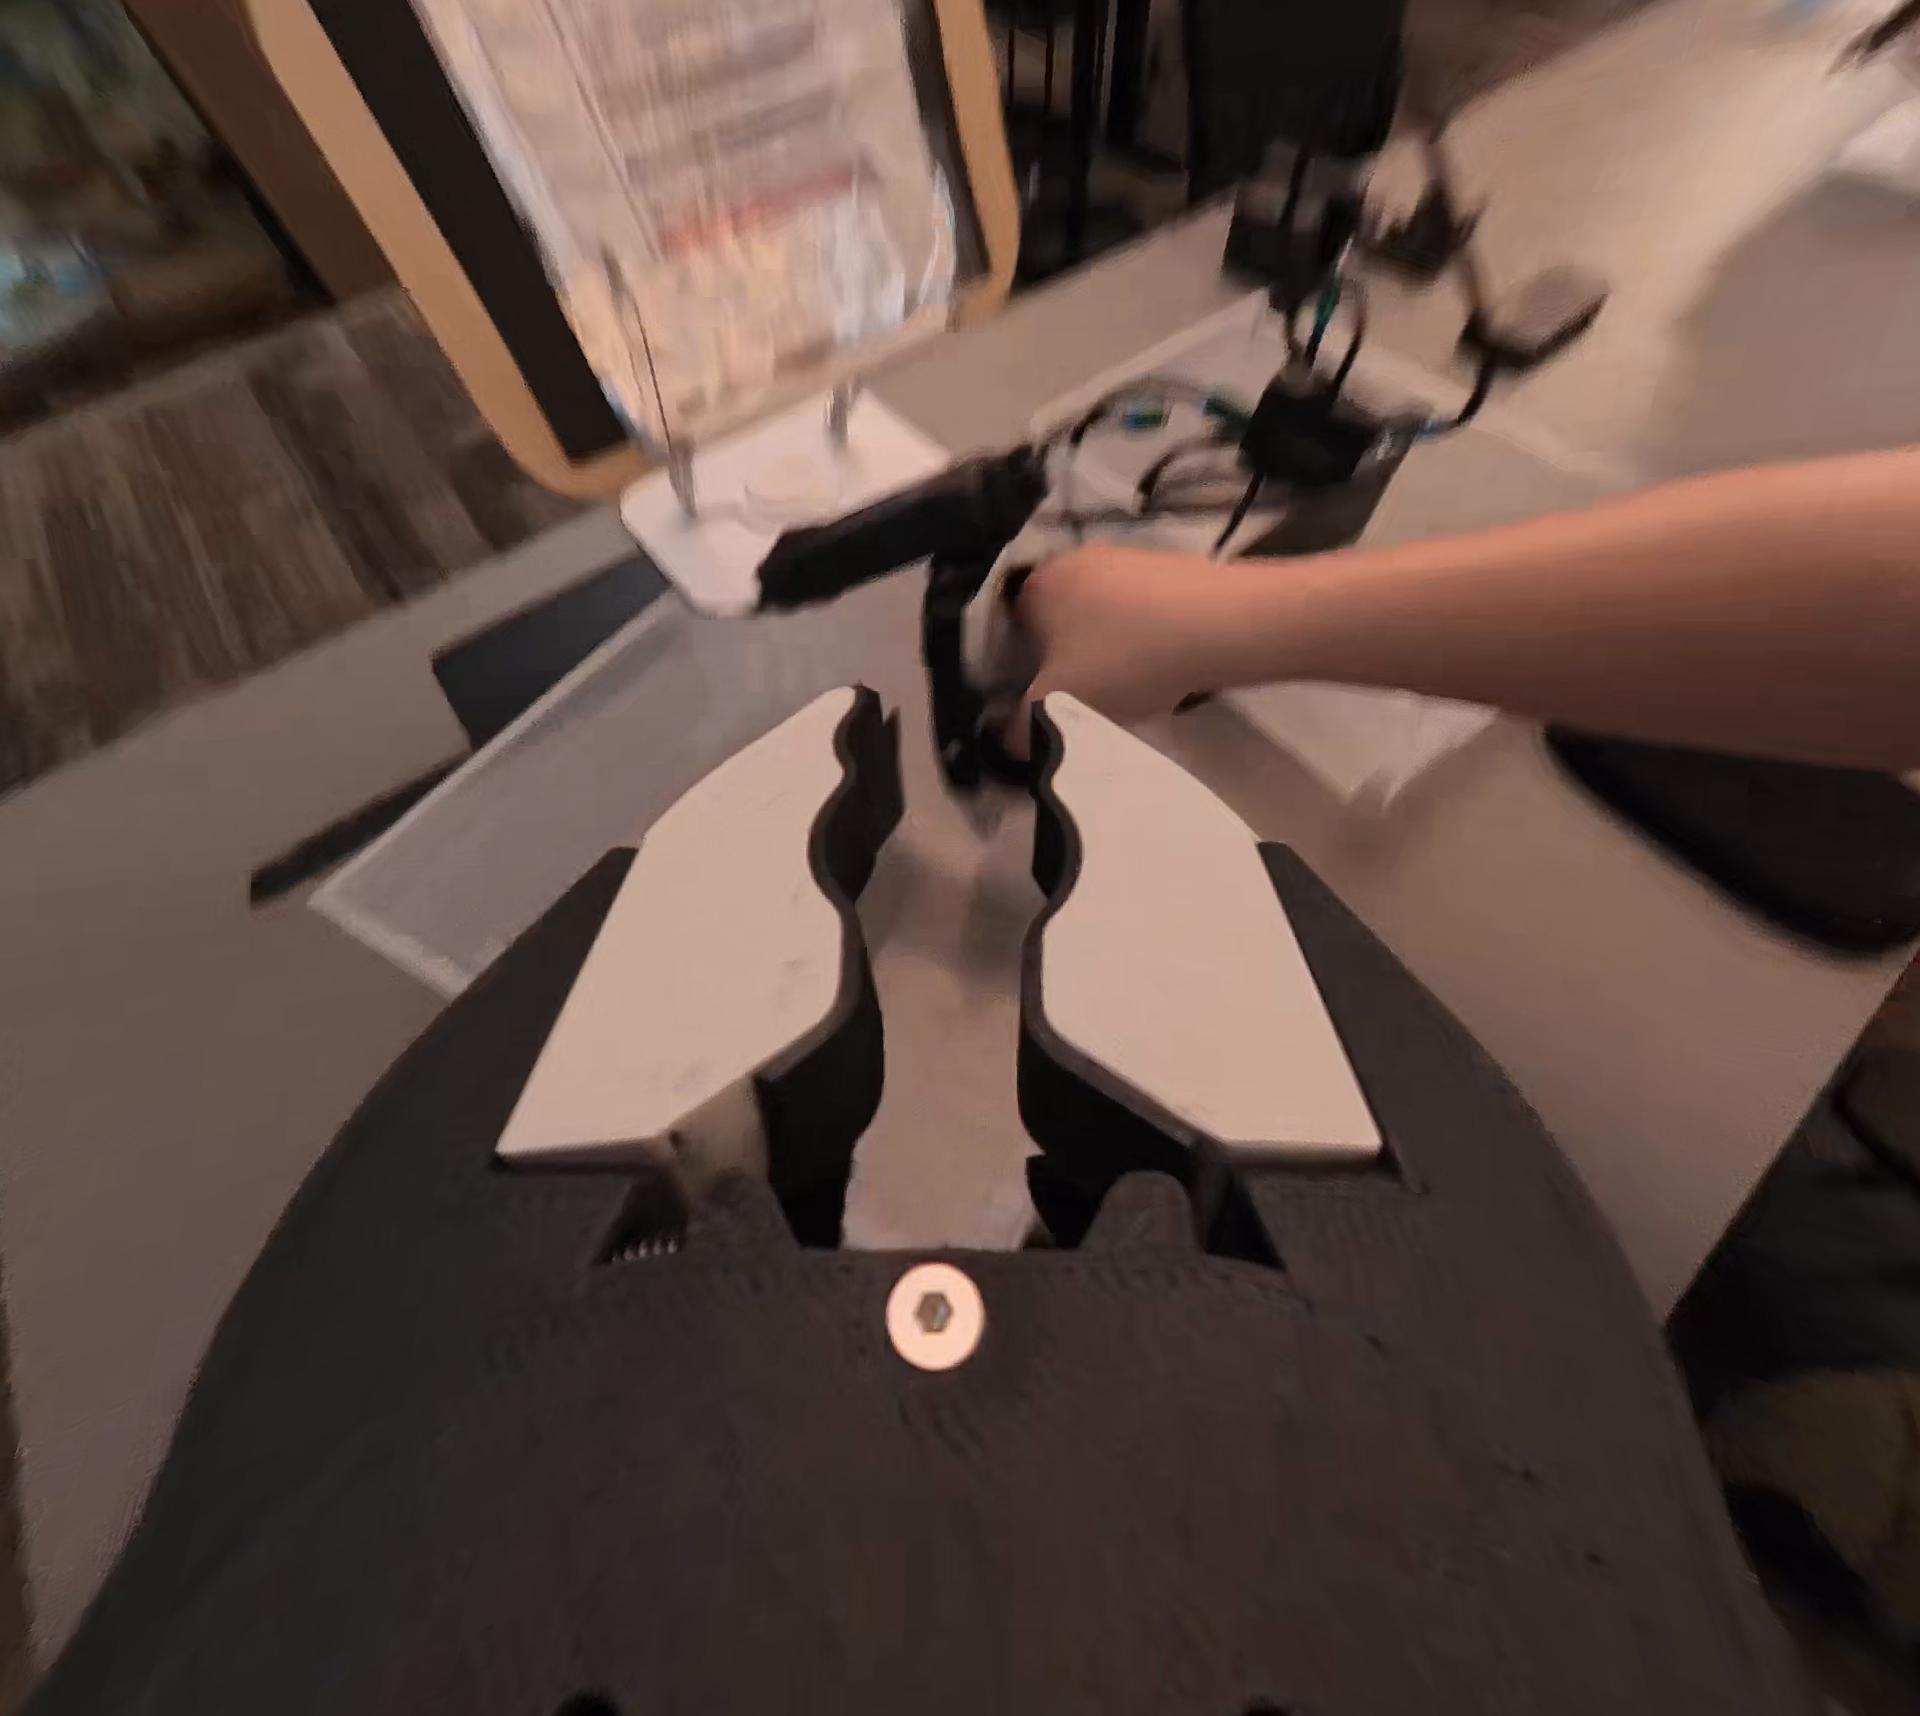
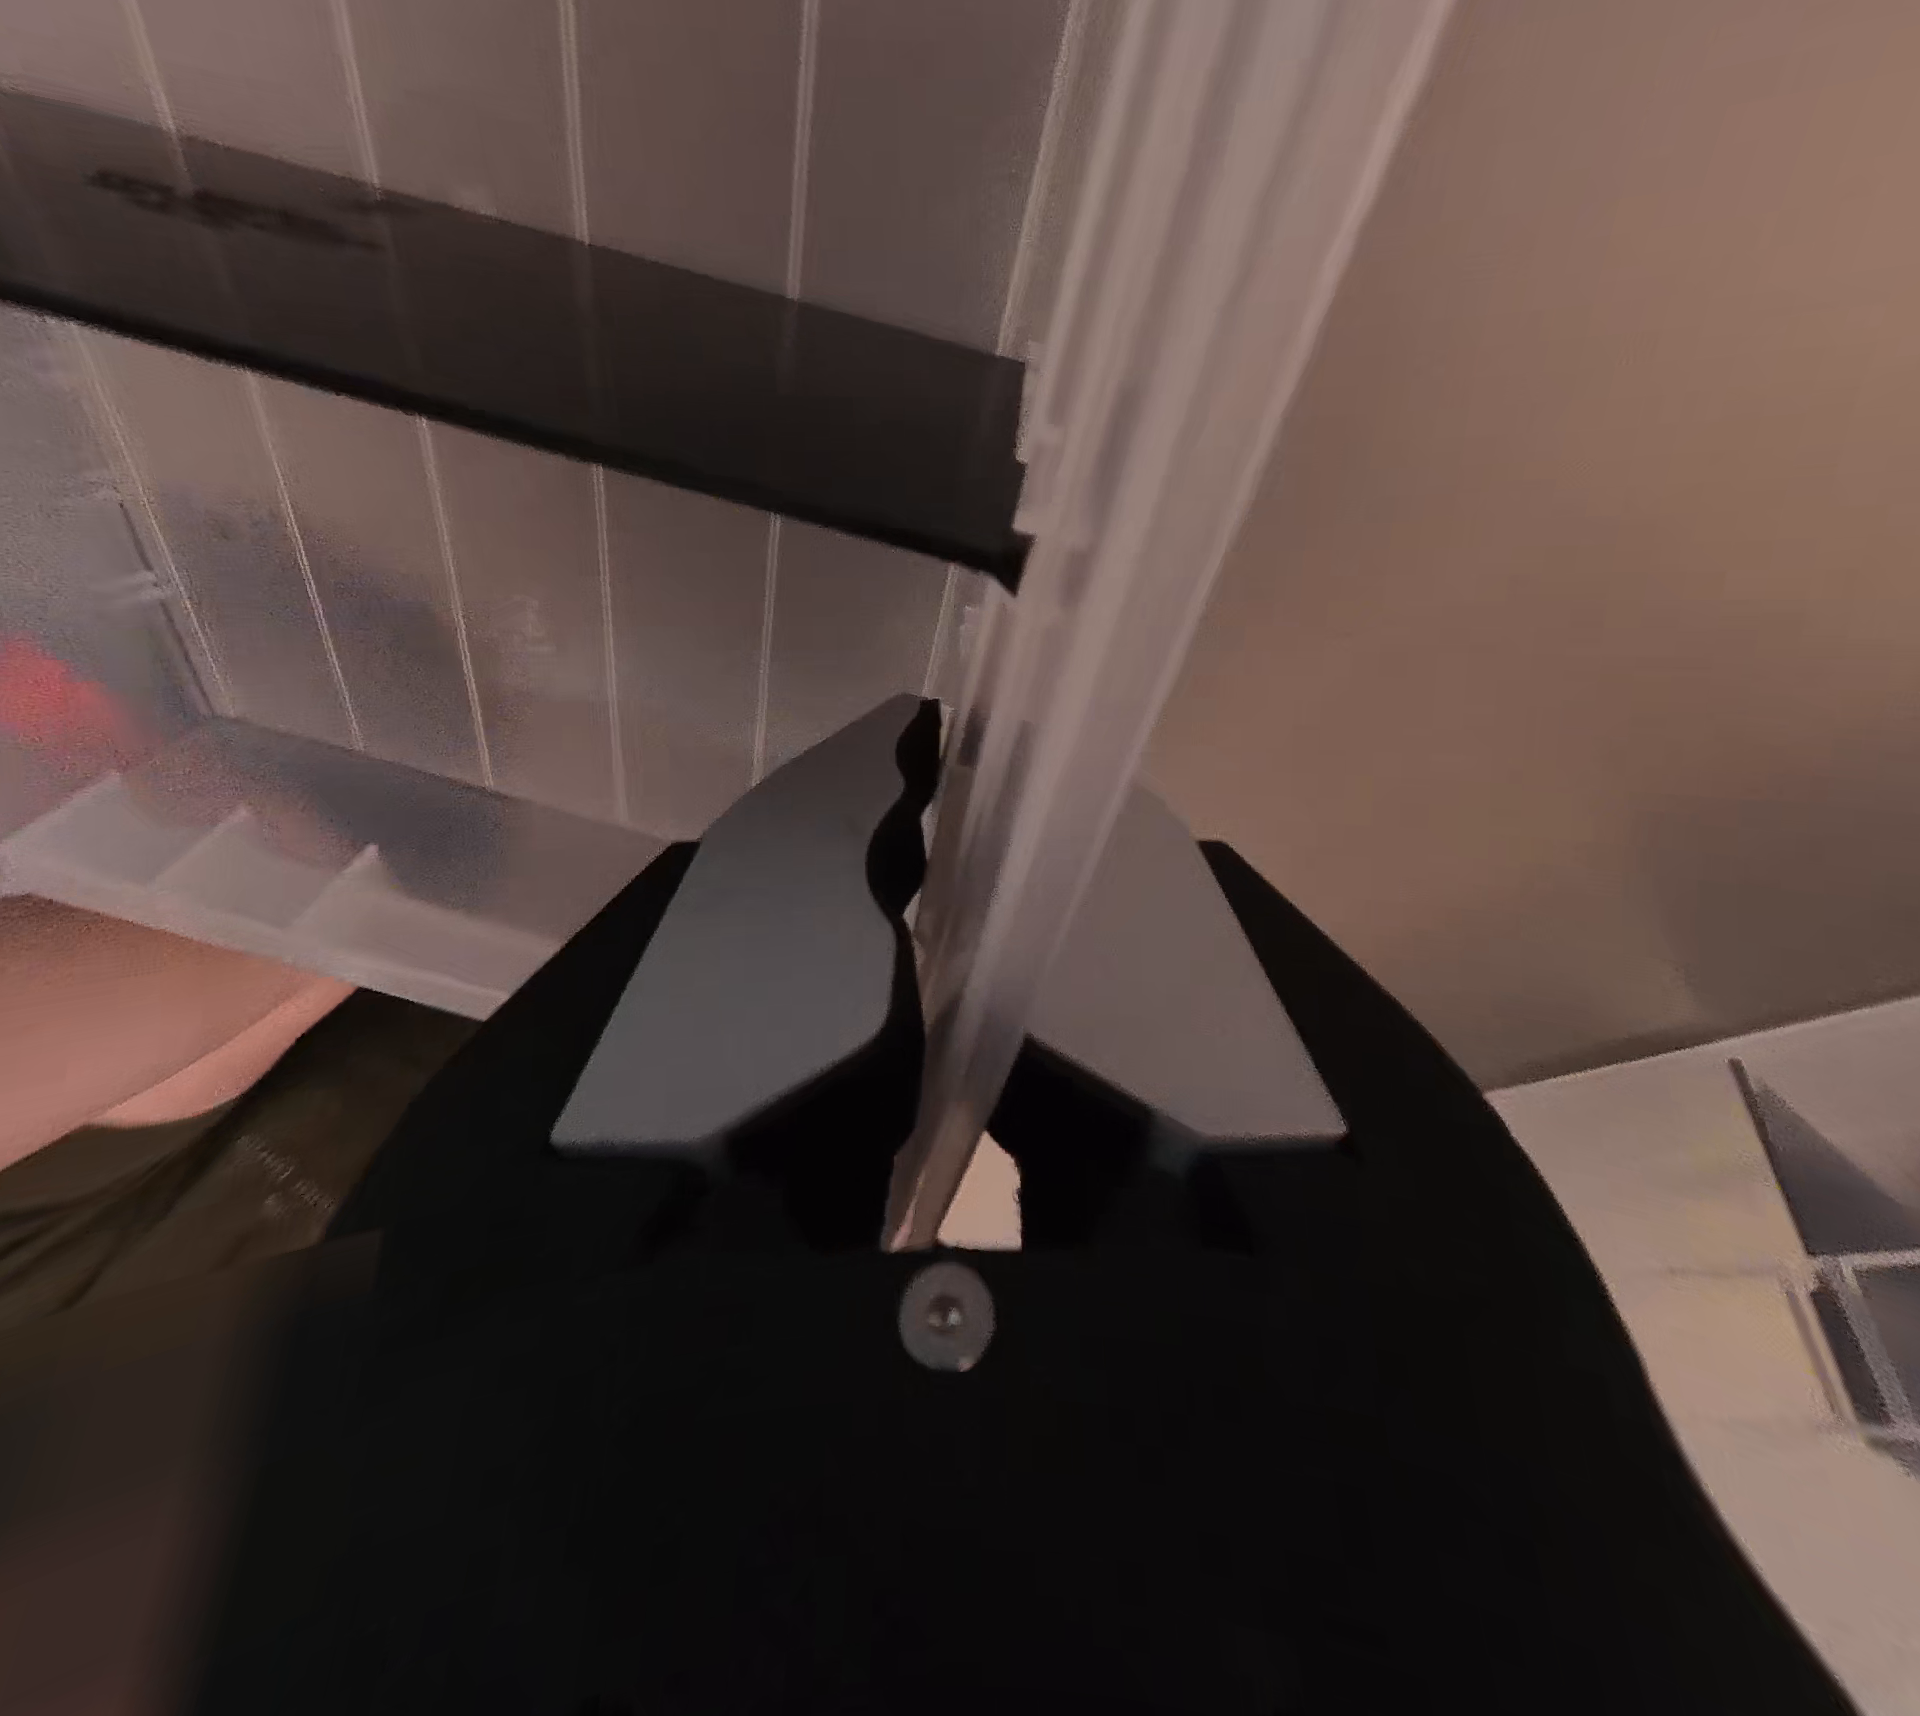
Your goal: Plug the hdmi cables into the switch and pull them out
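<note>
The left wrist view is blurred. My left gripper (image 1: pixel 956 710) hangs over the grey table (image 1: pixel 208 1043) with its fingers apart and nothing between them. Beyond it, a person's hand (image 1: pixel 1101 627) holds my right gripper (image 1: pixel 904 534), which points left. In the right wrist view my right gripper (image 2: pixel 966 731) is shut on the rim of a translucent ribbed plastic lid (image 2: pixel 1091 523) with a black strip (image 2: pixel 623 378) across it; the rim hides the right finger's tip. A small black box with a tangle of cables (image 1: pixel 1299 430) sits far back on the right.
A flat translucent panel with black strips (image 1: pixel 499 793) lies on the table left of my fingers. A sign stand on a white base (image 1: pixel 717 523) stands behind it. A dark round object (image 1: pixel 1745 835) lies on the right. The person's forearm (image 1: pixel 1507 596) crosses from the right.
</note>
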`<control>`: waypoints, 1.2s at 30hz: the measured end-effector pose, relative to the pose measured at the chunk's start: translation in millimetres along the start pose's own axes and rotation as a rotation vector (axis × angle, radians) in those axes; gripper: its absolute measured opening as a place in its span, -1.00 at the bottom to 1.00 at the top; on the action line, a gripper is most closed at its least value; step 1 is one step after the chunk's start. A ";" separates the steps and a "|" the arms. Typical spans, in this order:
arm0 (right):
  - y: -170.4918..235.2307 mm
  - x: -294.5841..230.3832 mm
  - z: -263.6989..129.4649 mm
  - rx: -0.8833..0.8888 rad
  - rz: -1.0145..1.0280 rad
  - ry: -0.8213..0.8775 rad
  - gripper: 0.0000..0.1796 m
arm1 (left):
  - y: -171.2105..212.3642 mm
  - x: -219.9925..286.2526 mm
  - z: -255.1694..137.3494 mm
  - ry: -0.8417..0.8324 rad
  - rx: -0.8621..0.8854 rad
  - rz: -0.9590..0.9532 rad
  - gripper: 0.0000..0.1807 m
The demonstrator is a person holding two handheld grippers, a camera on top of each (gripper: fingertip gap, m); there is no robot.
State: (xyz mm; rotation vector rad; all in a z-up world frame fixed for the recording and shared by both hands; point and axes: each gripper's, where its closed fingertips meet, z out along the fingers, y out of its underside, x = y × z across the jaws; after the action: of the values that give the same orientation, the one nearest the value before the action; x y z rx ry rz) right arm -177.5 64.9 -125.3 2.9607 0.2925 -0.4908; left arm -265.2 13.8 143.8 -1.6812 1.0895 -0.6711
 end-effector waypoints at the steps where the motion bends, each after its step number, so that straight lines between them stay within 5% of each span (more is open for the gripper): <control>1: -3.4 -11.0 -10.0 0.000 -0.020 -0.009 -0.96 | -15.2 8.0 -12.4 -0.002 0.101 -0.002 -0.71; 6: -22.0 -48.0 -125.6 0.161 -0.159 0.048 -0.96 | -66.4 48.8 -81.0 0.004 0.526 0.020 -0.48; 10: 6.9 -44.2 -274.8 0.382 -0.142 0.104 -0.95 | -66.2 90.7 -91.7 0.179 0.554 0.078 -0.40; 14: 87.0 6.3 -401.0 0.596 -0.008 0.186 -0.95 | -43.3 120.0 -38.3 0.373 0.309 0.102 -0.18; 18: 197.0 96.5 -460.2 0.741 0.246 0.275 -0.94 | -14.0 140.3 67.6 0.481 0.015 -0.001 0.01; 21: 284.5 177.2 -457.3 0.780 0.456 0.351 -0.96 | 28.1 172.1 157.3 0.551 -0.205 -0.103 0.04; 25: 385.7 263.0 -394.7 0.720 0.683 0.315 -0.95 | 84.2 173.0 236.8 0.435 -0.392 -0.138 0.13; 31: 477.9 346.3 -269.3 0.540 0.895 0.240 -0.95 | 138.6 179.1 270.1 0.437 -0.610 -0.146 0.21; 36: 495.6 375.9 -193.1 0.394 0.958 0.181 -0.95 | 140.3 163.0 265.6 0.462 -0.647 -0.109 -0.18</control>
State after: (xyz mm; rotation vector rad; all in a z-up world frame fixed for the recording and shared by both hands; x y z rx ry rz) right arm 334.9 -323.8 -22.5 3.0062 -1.2762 -0.1481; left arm -22.7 -32.7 -92.6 -2.2049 1.6788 -0.8623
